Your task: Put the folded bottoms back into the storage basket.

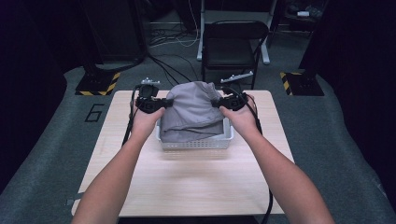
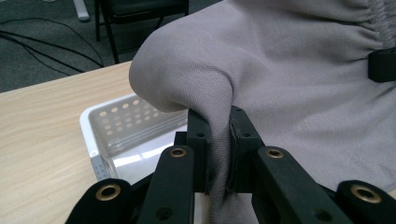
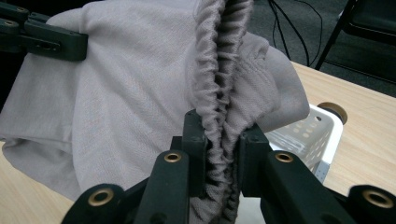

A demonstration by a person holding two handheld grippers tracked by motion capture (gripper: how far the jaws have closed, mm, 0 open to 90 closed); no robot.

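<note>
While both hands hold it from opposite sides, the grey cloth [image 1: 195,109] bulges up out of the white basket [image 1: 196,143], which stands on the table [image 1: 187,186] a little past its middle, toward twelve o'clock. In the high view the left gripper [image 1: 164,103] bites the cloth's edge at nine o'clock and the right gripper [image 1: 217,102] bites it at three o'clock, so the fabric is stretched in a hump between them, with its lower folds resting inside the basket.

Seen from the left gripper view, the left gripper [image 2: 218,140] has its jaws clenched on a plain fold of the cloth [image 2: 299,88], which runs down between the pads. At nine o'clock from that pinch the basket [image 2: 93,135] shows its perforated wall and a bare corner, with the table [image 2: 37,140] beyond it. At three o'clock the tip of the other gripper touches the cloth's gathered hem.

Seen from the right gripper view, the right gripper [image 3: 223,140] is clamped on the cloth's [image 3: 126,88] ruched, elastic-looking band, which rises straight up toward twelve o'clock from between the jaws. At four o'clock the basket [image 3: 322,130] peeks out from under the fabric. At ten o'clock the other gripper grips the far side.

A black chair [image 1: 231,44] stands behind the table at twelve o'clock.
</note>
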